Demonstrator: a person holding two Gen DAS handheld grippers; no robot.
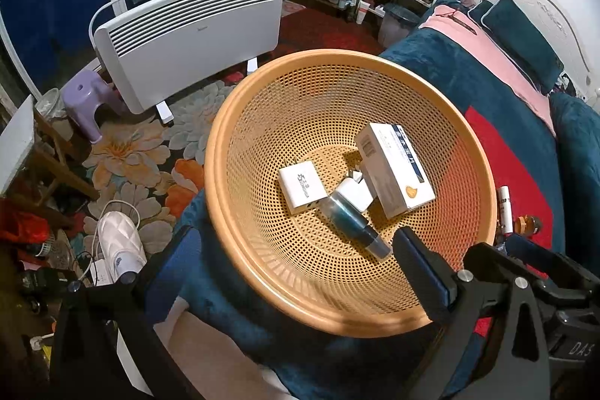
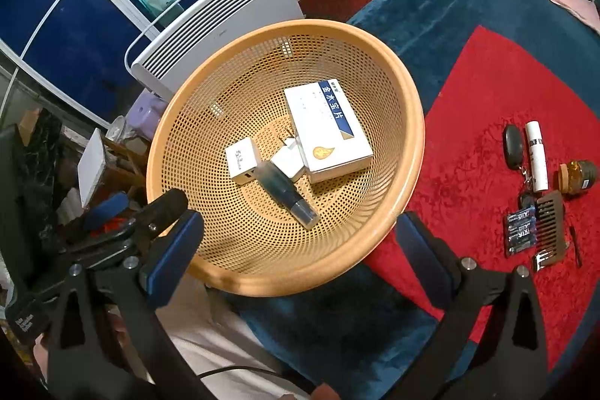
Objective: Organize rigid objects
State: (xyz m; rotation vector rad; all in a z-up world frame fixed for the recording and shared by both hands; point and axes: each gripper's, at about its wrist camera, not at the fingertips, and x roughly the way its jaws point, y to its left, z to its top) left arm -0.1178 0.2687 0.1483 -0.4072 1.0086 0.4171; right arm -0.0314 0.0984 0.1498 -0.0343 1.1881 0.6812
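Both my left tool (image 1: 288, 272) and right tool (image 2: 300, 242) hang spread and empty over the basket (image 2: 407, 152), which collects the boxes; the comb (image 2: 549, 227) waits right of it on the bed.

Both grippers, left gripper (image 1: 292, 272) and right gripper (image 2: 300, 242): matte black angular frames, silver round screws at the pivots, blue pads lining the fingers (image 2: 172, 250). White lettering on the black housings. Thin black cable (image 2: 240, 370) below right.
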